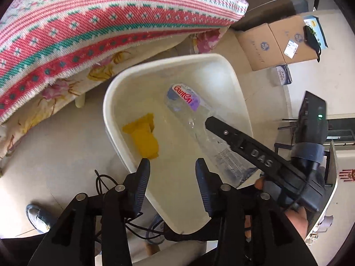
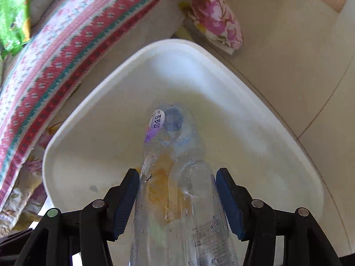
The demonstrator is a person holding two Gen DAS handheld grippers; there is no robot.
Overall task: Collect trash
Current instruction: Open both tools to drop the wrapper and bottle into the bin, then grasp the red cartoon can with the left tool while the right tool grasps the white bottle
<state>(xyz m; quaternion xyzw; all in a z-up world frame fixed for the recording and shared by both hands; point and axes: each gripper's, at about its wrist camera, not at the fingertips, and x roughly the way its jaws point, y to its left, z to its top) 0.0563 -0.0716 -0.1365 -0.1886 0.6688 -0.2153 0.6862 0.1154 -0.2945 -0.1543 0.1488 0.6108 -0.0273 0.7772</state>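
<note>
Left wrist view: the left gripper (image 1: 172,163) hangs spread and empty over the white bin (image 1: 224,66); a yellow wrapper (image 1: 143,136) lies inside.
Right wrist view: the right gripper (image 2: 177,175) pinches the clear bottle (image 2: 175,190), cap-down in the bin (image 2: 155,51).

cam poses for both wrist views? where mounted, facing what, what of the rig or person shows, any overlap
Left wrist: on the left gripper, angled down into the white bin; shows its open jaws, the right gripper, a shoe.
Right wrist: on the right gripper, steeply down into the bin; jaws clamp the clear bottle.
Shared: bin, bottle, striped blanket.
</note>
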